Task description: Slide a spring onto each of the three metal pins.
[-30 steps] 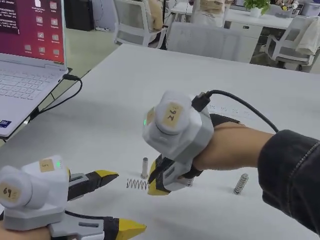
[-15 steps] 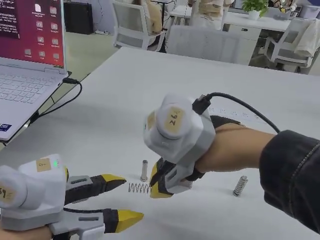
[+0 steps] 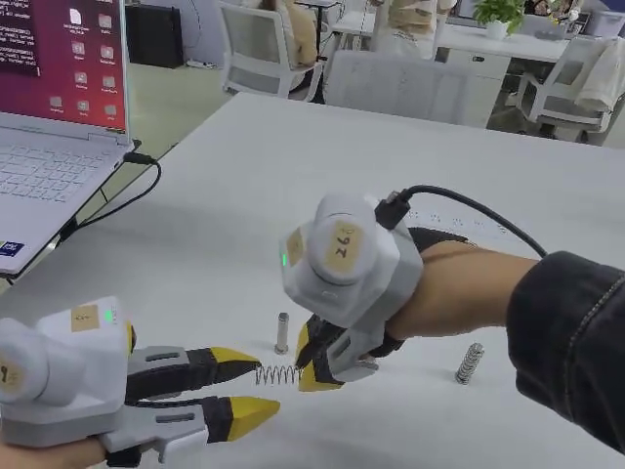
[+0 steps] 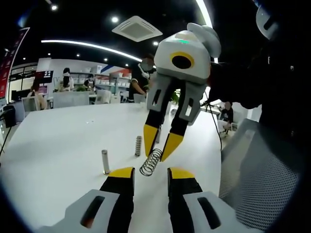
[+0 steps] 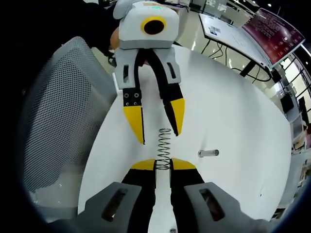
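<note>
Yellow-tipped left tool (image 3: pixel 266 382), jaws spread, is drawing up to the spring (image 3: pixel 276 374) that the right tool (image 5: pixel 164 165) is pinching.

A white workbench (image 3: pixel 244 176) holds an open laptop (image 3: pixel 49 127), with office chairs (image 3: pixel 264 44) beyond.

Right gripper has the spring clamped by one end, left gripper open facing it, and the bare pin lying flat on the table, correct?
No: the bare pin stands upright on the table, as the head view shows. The rest is right: the right gripper clamps the spring by one end, and the left gripper is open facing it.
</note>
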